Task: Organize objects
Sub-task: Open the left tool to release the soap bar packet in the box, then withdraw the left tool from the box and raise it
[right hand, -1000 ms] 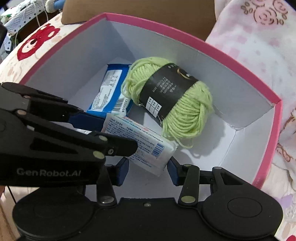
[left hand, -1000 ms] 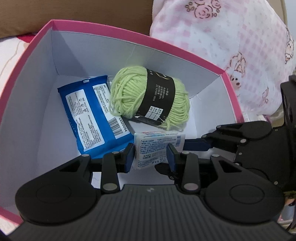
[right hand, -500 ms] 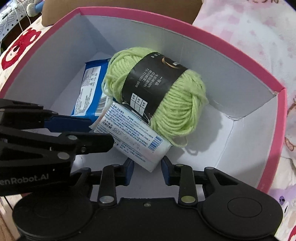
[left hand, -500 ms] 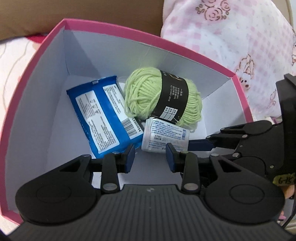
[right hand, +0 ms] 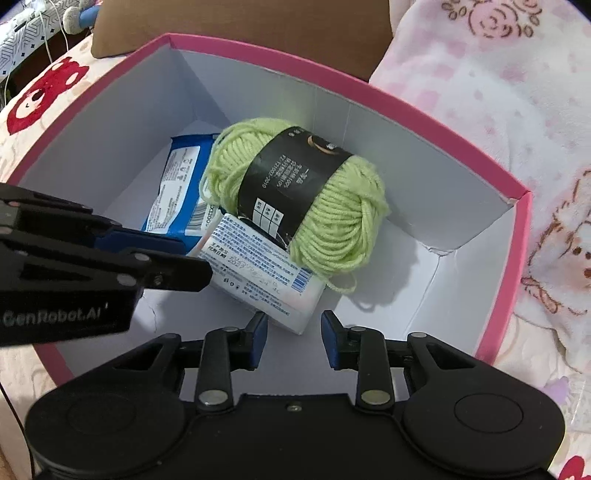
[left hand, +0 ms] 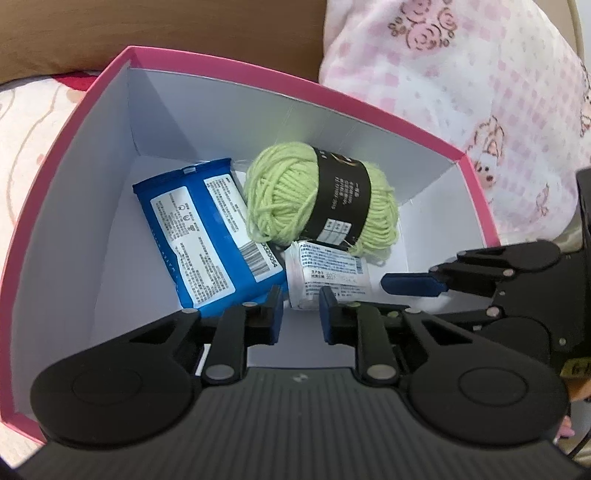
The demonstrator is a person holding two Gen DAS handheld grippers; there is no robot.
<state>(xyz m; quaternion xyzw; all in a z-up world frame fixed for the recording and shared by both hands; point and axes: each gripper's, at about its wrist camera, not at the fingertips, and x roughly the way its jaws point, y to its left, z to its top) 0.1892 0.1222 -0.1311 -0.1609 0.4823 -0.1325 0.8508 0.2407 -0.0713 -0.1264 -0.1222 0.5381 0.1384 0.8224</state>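
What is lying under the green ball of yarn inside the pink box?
The green yarn rests partly on a white packet and overlaps the blue packet. Whether anything else lies beneath the yarn is hidden by it.

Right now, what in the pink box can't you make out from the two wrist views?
- Blue pack: right wrist view, its right part is hidden behind the green yarn.
- White pack: left wrist view, its far edge is tucked under the yarn.
- Print on the yarn's black label: both views, too small to read.
- Clutter at top left: right wrist view, cut off by the picture's edge.
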